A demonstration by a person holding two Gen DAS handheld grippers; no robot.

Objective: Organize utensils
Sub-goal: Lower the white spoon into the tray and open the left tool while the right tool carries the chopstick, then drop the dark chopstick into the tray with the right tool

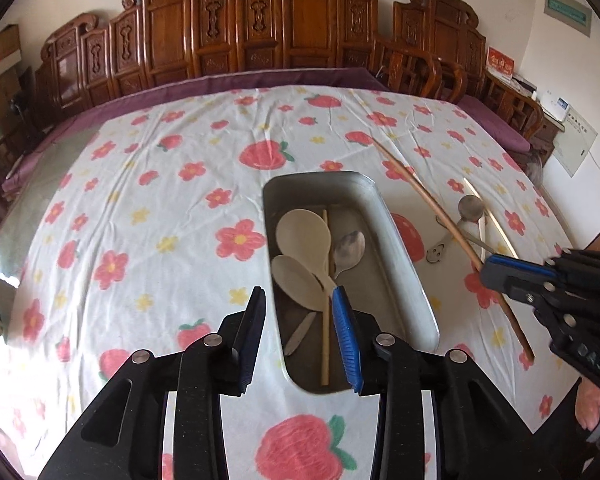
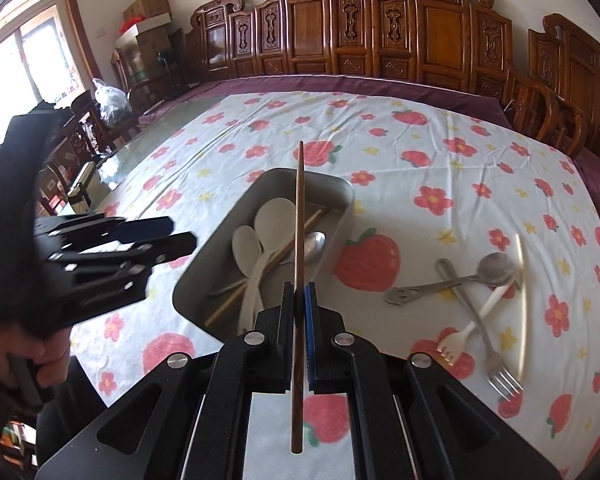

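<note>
Right wrist view, near to far: the right gripper (image 2: 299, 312) clamps one brown chopstick (image 2: 299, 216) at lower centre, the left gripper (image 2: 172, 236) gapes empty at left, and the metal tray (image 2: 342, 200) beyond holds two pale paddles (image 2: 260, 232), one spoon (image 2: 314, 246).

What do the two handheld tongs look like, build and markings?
Both match: left tongs and right tongs have matte black angular linkage arms with cut-out slots, round silver pivot bolts, and ribbed blue pads lining flat black fingers. White lettering, unreadable, marks the right one's side in the left wrist view. No cables or sleeves visible.
</note>
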